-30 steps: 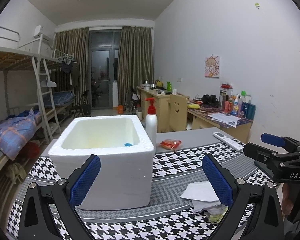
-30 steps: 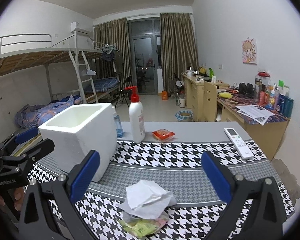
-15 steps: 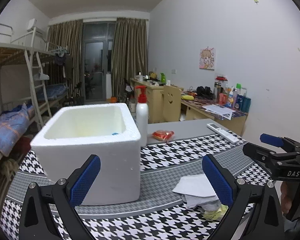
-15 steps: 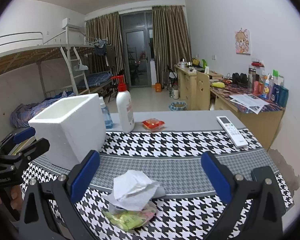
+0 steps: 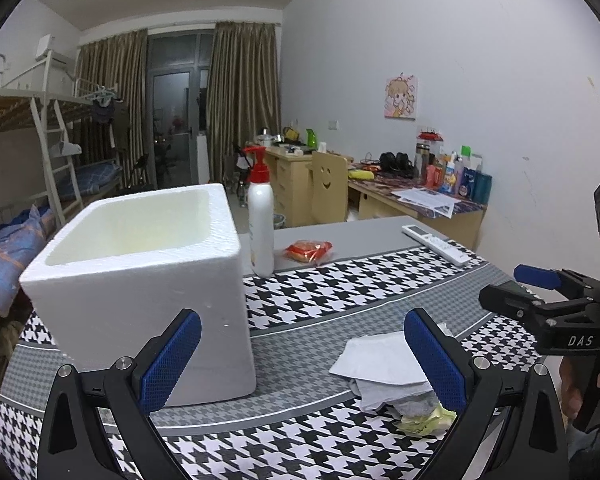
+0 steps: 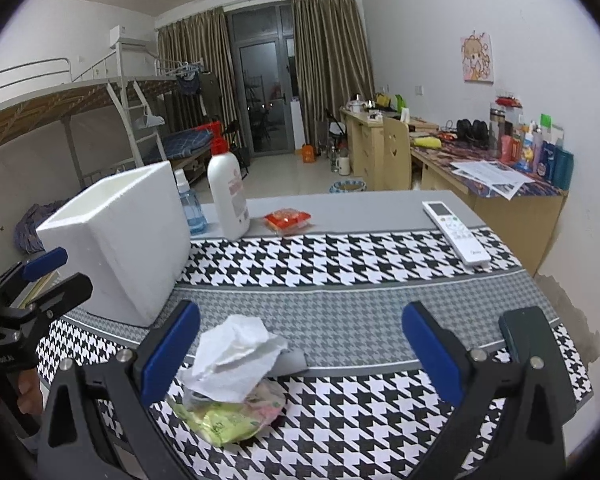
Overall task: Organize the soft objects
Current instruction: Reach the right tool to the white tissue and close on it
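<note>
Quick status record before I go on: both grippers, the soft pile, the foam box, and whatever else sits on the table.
left gripper: open, empty, above the table
right gripper: open, empty, above the table
soft pile: crumpled white tissue on a yellow-green plastic packet, near table edge
container: white foam box, open top, left of pile, contents not visible
other items: white pump bottle with red top, red snack packet, white remote control, dark phone
surface: houndstooth tablecloth

Foam box (image 5: 140, 280) floor hidden by own front wall. Yellow-green packet (image 6: 228, 416) partly buried under crumpled tissue (image 6: 236, 360); print unreadable. Blue bottle (image 6: 190, 204) half behind box. Dark phone (image 6: 532, 344) partly behind right gripper finger.
</note>
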Demonstrator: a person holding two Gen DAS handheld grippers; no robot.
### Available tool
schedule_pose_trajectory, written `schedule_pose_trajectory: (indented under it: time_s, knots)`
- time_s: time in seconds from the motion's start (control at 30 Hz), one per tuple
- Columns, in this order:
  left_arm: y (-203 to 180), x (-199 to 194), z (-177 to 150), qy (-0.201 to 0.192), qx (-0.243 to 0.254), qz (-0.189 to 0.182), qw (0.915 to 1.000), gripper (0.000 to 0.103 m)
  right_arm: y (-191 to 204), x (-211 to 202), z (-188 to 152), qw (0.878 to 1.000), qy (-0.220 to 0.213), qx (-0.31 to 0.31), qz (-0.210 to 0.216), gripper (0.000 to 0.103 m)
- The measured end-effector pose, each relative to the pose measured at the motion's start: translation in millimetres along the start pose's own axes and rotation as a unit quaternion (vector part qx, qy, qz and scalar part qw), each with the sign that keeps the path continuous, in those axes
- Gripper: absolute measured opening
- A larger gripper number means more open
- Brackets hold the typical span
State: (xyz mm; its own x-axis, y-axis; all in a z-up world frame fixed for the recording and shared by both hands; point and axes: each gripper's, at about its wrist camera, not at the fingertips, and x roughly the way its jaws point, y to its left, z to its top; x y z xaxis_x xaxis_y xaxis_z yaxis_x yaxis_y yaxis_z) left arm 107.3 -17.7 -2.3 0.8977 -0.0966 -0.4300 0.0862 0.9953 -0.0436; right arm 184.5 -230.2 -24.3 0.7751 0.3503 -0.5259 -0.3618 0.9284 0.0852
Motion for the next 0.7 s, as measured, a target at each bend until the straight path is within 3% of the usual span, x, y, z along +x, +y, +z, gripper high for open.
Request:
schedule_pose_trajectory:
  time_s: [0.53, 0.7]
  knots:
    - [-4, 20, -5, 0.023, -0.006, 0.001, 0.9997, 0.102, -4, 24, -21, 0.998, 0.047, -0.003, 0.04, 0.097]
    - [-10, 28, -8, 0.035, 0.001, -0.001, 0.9994, 0.102, -4, 35, -27, 0.996, 0.072, 0.002, 0.06, 0.083]
